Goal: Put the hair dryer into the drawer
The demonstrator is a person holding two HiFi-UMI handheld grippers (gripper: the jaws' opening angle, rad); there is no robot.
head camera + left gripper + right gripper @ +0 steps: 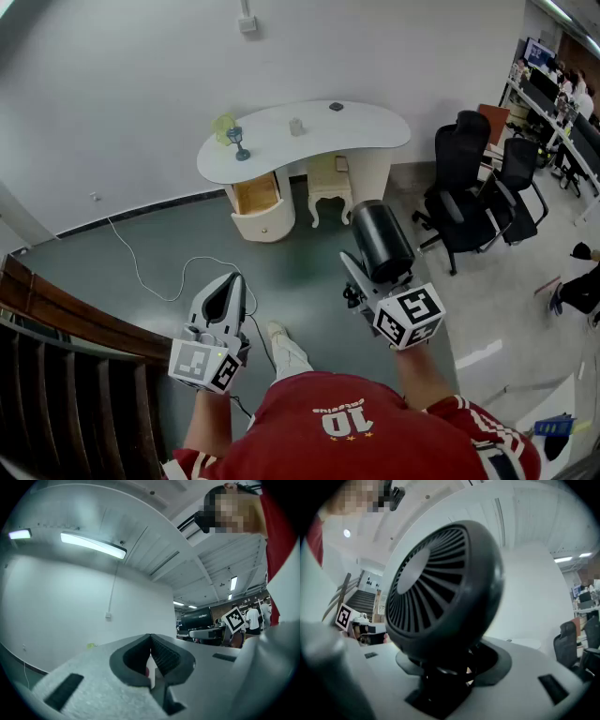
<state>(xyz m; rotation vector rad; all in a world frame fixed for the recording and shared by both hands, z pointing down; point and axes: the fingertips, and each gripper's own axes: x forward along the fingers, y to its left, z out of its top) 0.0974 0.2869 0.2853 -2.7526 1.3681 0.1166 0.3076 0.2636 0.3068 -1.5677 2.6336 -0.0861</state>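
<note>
A black hair dryer [380, 242] stands up out of my right gripper [364, 279], which is shut on its handle. In the right gripper view its round rear grille [436, 581] fills the picture above the jaws [454, 667]. My left gripper [228, 284] is held at the left, shut and holding nothing; in the left gripper view its dark pads [151, 641] meet at the tip. Ahead stands a white curved desk [356, 120] with one wood-lined drawer [256, 194] pulled open under its left end. Both grippers are well short of the desk.
A small white stool [328, 192] stands under the desk beside the drawer. A glass ornament [239, 141] and a cup [296, 126] sit on the desktop. Black office chairs [469, 187] are to the right, a white cable [155, 281] lies on the floor, and a wooden stair rail [56, 314] is at the left.
</note>
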